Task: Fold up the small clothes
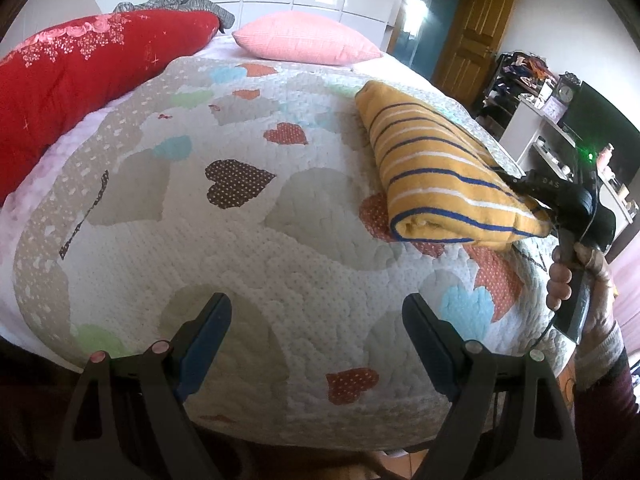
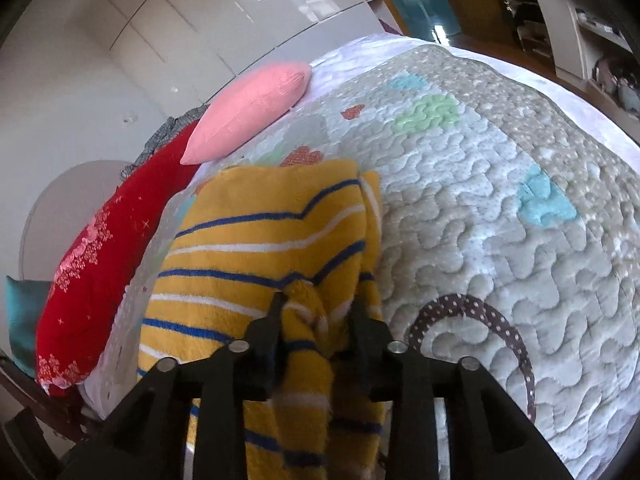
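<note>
A yellow garment with blue and white stripes (image 1: 432,168) lies folded into a long bundle on the right side of the heart-patterned quilt (image 1: 240,248). My right gripper (image 2: 316,306) is shut on a bunched fold of this striped garment (image 2: 260,240) at its near end. In the left wrist view the right gripper (image 1: 520,188) meets the bundle's right corner, with a hand (image 1: 568,276) on its handle. My left gripper (image 1: 316,304) hovers open over bare quilt to the left of the garment, with nothing between its fingers.
A red flowered duvet (image 1: 80,80) is heaped along the bed's left side, and a pink pillow (image 1: 304,38) lies at the head. A wooden door (image 1: 476,44) and cluttered shelves (image 1: 540,120) stand beyond the bed's right edge.
</note>
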A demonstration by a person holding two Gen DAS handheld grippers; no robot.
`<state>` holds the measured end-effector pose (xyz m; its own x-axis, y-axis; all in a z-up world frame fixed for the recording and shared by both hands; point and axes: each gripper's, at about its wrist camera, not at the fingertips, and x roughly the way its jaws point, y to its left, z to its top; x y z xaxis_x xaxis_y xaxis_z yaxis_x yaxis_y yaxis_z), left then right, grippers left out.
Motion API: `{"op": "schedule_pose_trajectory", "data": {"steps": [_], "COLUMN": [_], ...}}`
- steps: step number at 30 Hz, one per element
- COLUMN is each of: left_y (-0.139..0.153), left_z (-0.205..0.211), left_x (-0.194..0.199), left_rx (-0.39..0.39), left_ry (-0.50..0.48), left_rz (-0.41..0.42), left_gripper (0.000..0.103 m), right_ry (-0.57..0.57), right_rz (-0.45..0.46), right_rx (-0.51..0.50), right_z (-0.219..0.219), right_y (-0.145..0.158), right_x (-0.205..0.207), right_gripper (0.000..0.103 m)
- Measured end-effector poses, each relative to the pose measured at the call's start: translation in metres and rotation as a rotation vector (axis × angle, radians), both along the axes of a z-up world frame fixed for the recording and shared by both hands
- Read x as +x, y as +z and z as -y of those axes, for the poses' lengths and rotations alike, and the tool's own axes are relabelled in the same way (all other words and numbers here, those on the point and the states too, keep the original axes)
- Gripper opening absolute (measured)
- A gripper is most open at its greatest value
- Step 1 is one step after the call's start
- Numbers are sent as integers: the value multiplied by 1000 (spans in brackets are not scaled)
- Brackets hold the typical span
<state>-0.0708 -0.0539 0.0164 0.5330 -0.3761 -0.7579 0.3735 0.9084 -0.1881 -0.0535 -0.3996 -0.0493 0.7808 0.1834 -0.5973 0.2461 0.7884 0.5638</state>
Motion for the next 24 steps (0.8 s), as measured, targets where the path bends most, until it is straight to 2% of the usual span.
{"op": "schedule_pose_trajectory", "data": {"steps": [5,7,10,12,16,18,22,24], "left_y": [-3,-4,-5,-6,-7,-7,-8,-9], "left_z": [-3,-4,-5,-6,-8,-8,-12,-16], "left_x": [1,0,0,0,-2,-2,-3,-3], "left_rx": [-4,-4,-5,-9,-10,-12,-9,-10], "left_ry": [0,0,1,3,5,6,15,22], "left_rz": [-9,-9,-10,-12,-13,-14,-9,-11], "left_gripper": [86,86,86,86,86,86,86,86], "right_ry": [-37,-74,-162,-182,-121,-64,2,40], "right_rz": [14,29,75,127,203,202,140,85], "right_rx": [28,24,-58,-107,-106,-70,-17,52], "right_z": [10,13,13,7,-9,-18,-27,-29], "right_y": [-2,4,26,45,70,71,50,28], "right_x": [-20,-30,-45,-49,-40,-26,-1,10], "right_gripper": [56,57,57,58,59,59,59,59]}}
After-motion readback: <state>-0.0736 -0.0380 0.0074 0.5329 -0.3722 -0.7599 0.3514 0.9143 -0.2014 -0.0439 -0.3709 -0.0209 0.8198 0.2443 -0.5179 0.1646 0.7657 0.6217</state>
